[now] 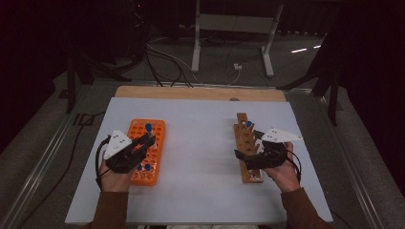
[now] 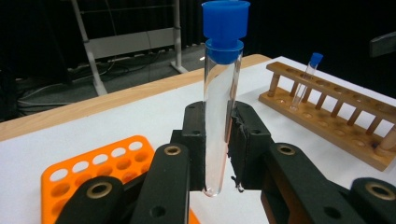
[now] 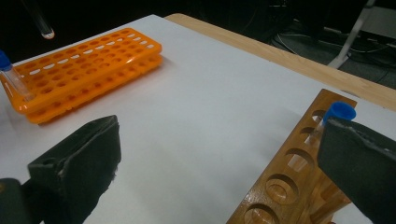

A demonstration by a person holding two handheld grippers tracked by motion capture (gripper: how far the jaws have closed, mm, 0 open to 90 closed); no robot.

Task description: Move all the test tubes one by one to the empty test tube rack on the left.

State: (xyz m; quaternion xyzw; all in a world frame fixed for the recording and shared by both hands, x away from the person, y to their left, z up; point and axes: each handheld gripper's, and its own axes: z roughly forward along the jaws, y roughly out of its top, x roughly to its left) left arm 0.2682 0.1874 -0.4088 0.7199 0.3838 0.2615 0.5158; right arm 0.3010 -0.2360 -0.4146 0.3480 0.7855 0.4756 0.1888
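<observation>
Left gripper [image 2: 218, 154] clamps a blue-capped tube [image 2: 222, 93] above the orange rack [image 2: 93, 172]; right gripper [image 3: 219, 158] gapes empty.

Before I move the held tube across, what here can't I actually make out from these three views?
- Held test tube: in the left gripper view, the left gripper pads cover its lower sides; any liquid inside is unreadable.
- Wooden rack: its near end is cut off by the right gripper view's bottom edge and hidden behind the right gripper in the high view.
- Orange rack: the left hand covers part; the tube count is too small to tell.
</observation>
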